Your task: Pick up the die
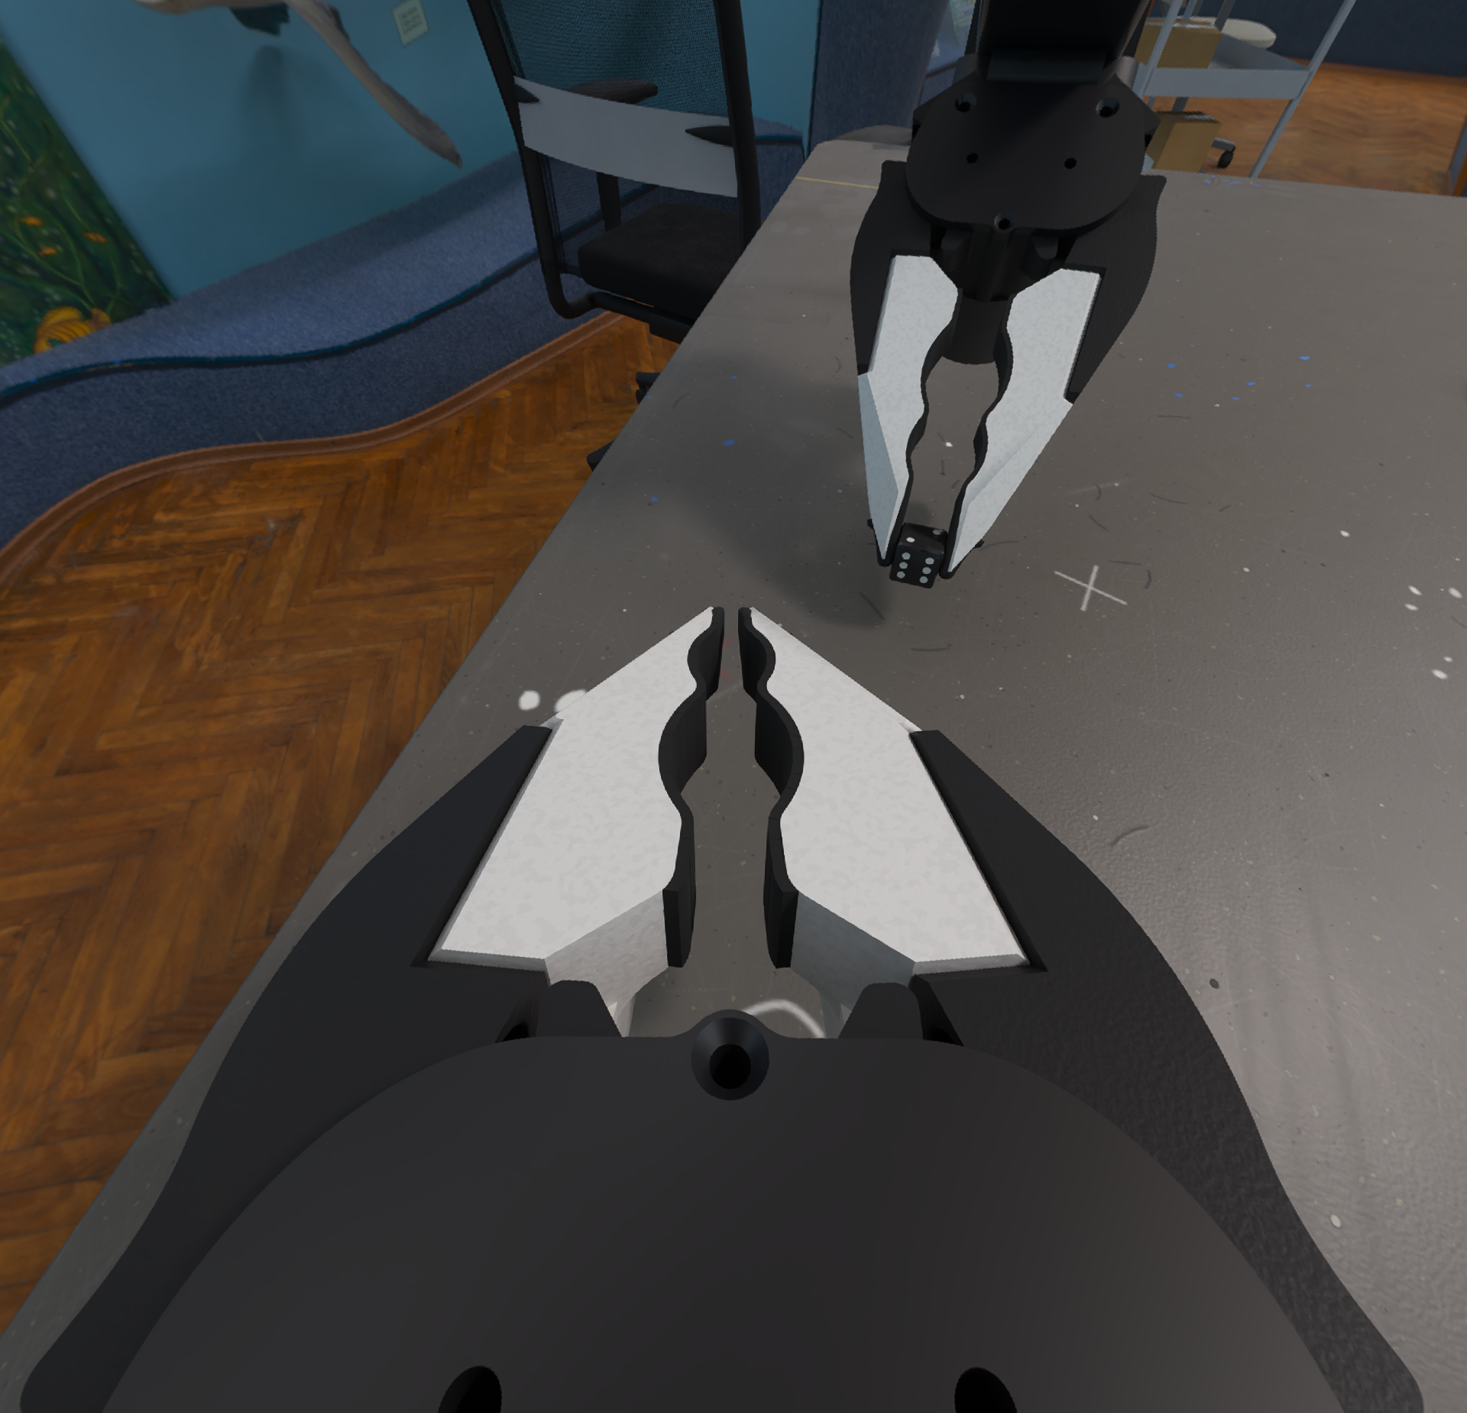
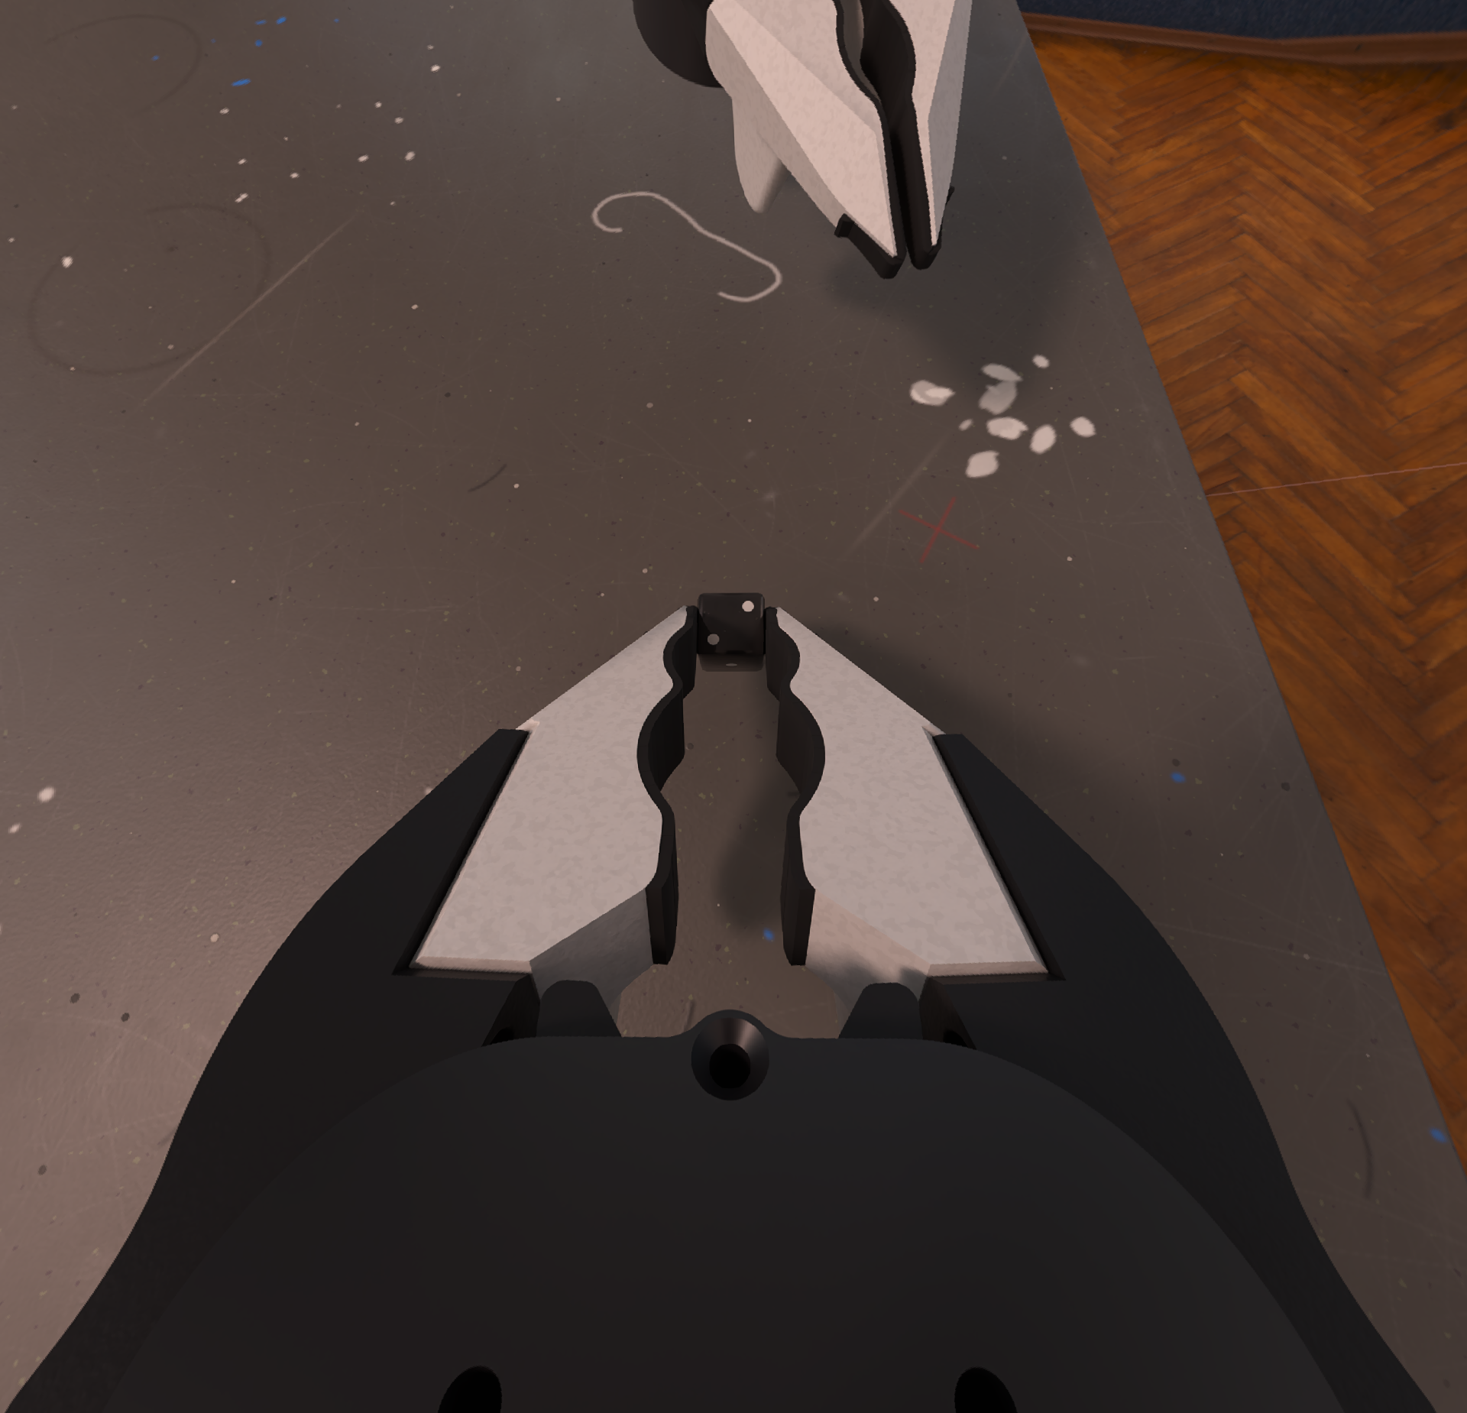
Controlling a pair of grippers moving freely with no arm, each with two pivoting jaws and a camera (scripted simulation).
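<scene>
I see the die [image 2: 730, 624] pinched between the fingertips of the right gripper [image 2: 730, 621]. It is black with white pips. In the left wrist view the same gripper [image 1: 921, 561] points steeply down at the grey table [image 1: 1111, 740], and the die [image 1: 917, 553] sits at the very ends of its fingers, low at the table surface; I cannot tell whether it touches the table or is just clear of it.

My left gripper [image 1: 731, 613] hovers near the table's edge, its jaws pressed almost together with only a thin slit between the tips and nothing held. In the right wrist view it [image 2: 905, 259] hangs tip-down above the table, well apart from the die.

A white cross [image 1: 1091, 587] is marked on the table just beside the die. An office chair [image 1: 627, 144] stands past the table's edge on the wood floor [image 1: 238, 660].
</scene>
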